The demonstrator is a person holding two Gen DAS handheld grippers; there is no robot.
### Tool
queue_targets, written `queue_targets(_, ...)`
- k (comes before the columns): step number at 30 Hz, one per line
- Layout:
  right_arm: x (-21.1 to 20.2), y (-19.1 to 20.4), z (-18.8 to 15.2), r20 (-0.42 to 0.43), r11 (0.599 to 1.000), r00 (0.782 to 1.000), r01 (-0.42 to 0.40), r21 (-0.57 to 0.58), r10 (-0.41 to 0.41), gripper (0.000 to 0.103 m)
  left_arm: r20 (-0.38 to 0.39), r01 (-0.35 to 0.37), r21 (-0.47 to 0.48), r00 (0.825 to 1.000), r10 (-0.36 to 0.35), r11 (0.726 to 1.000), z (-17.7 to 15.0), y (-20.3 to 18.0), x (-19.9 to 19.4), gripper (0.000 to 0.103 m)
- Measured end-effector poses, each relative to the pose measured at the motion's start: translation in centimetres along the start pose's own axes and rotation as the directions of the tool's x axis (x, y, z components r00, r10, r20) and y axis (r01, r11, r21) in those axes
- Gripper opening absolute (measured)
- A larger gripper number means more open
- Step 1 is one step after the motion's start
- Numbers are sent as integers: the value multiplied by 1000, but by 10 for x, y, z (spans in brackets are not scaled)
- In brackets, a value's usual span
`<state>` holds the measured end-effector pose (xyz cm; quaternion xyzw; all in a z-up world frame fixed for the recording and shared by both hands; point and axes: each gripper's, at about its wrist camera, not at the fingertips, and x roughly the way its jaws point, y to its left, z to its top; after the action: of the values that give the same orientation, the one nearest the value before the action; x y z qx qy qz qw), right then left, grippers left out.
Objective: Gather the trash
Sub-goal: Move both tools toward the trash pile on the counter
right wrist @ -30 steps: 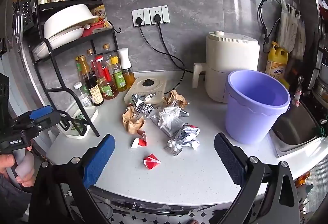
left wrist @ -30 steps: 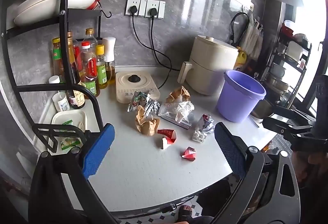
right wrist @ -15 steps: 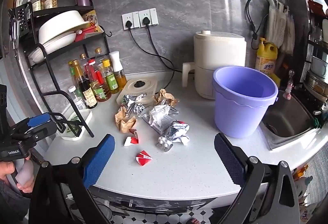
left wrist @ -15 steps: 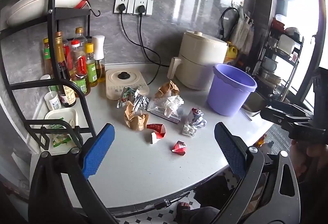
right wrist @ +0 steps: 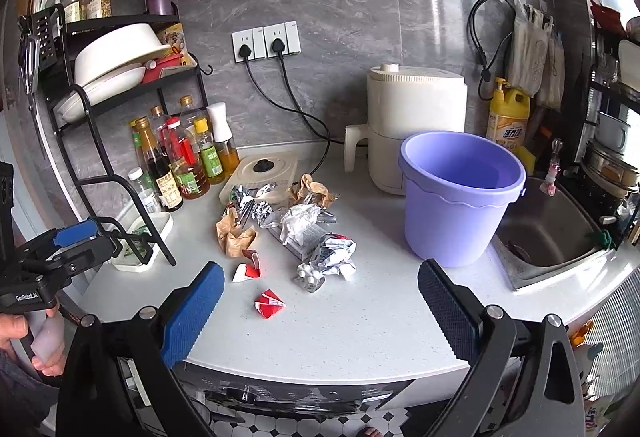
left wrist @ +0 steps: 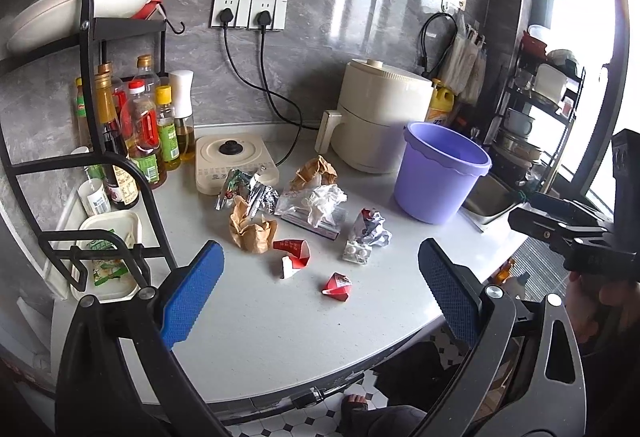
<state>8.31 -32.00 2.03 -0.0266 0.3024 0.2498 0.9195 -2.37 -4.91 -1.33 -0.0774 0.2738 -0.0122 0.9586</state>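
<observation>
Starting the pickup: trash sits untouched at frame centre on the white counter (right wrist: 360, 317), purple bucket (right wrist: 456, 197) centre-right and looking empty. Count: two red paper scraps (right wrist: 269, 303), two brown paper wads (right wrist: 234, 233), one foil wrapper (right wrist: 250, 203), one white tissue on a plastic bag (right wrist: 298, 219), one crumpled printed wrapper (right wrist: 334, 257), one blister pack (right wrist: 308, 275). Left gripper (left wrist: 320, 293) and right gripper (right wrist: 320, 297) both spread wide, holding nothing, hovering off the counter's front edge. Next, probably: drop onto the nearest red scrap, pinch, carry to bucket.
</observation>
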Motion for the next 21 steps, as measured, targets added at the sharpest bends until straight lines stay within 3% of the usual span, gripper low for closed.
queue_targets(21, -14, -2, -3, 23, 999, 999, 27, 18, -28, 95, 24, 2, 8, 1000, -2, 1000, 0, -3, -17, 97)
